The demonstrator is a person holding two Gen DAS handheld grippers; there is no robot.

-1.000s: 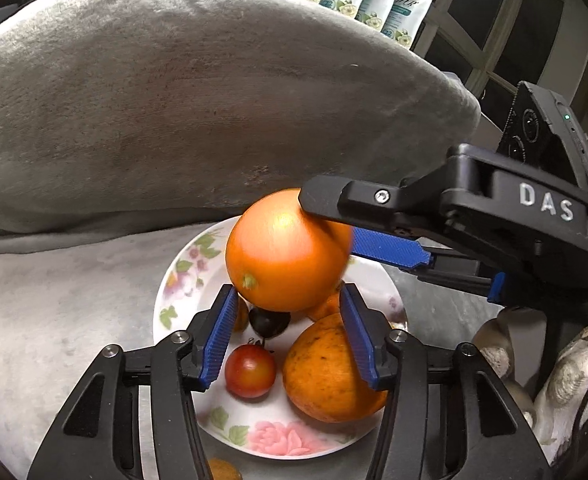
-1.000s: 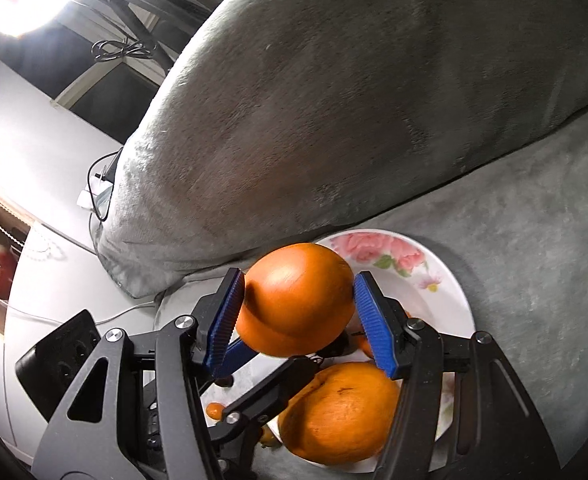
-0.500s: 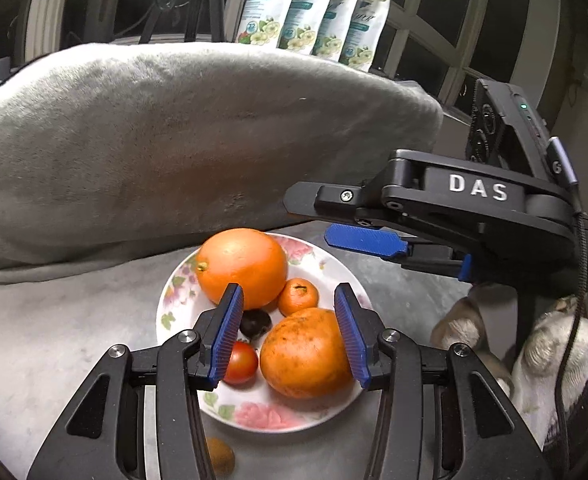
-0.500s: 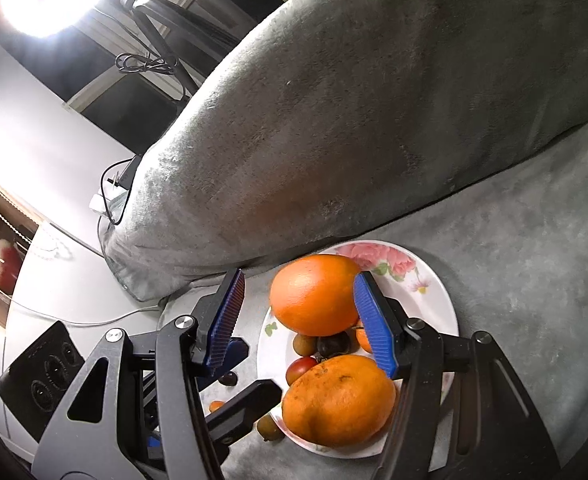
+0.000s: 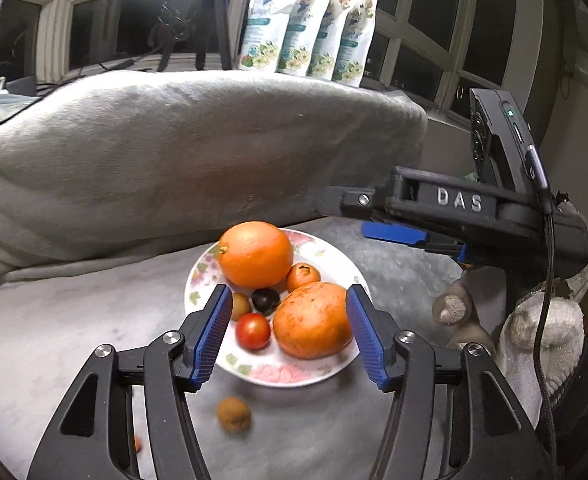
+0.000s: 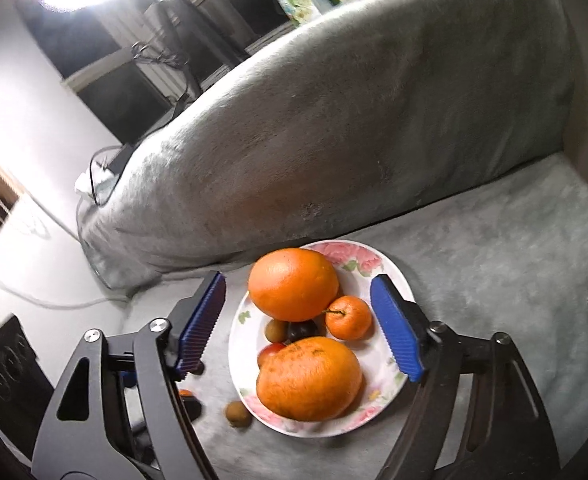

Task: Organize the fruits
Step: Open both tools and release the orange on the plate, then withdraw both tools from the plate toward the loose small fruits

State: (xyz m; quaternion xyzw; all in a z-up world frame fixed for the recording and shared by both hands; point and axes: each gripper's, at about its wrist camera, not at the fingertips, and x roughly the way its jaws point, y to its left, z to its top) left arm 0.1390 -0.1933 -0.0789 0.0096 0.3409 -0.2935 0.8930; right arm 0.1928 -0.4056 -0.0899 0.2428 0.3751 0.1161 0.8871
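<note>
Orange fruit crowds the floral plate (image 5: 336, 372); both tongs, left (image 5: 288, 334) and right (image 6: 300, 324), gape empty. Loose brown longan (image 5: 233, 414) looks light, brittle-shelled: pinch gently across its middle.

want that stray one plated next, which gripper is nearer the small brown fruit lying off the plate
Left. The small round brown fruit lies just below the left gripper; the right gripper hovers over the floral white plate, farther away.

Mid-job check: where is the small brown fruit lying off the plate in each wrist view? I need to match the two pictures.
Left wrist: the small brown fruit lies low, left of centre, on the grey cloth just in front of the plate.
Right wrist: it lies low, left of centre, beside the plate's lower-left rim.
Shared landmark: the speckled large orange at the plate's near edge.
</note>
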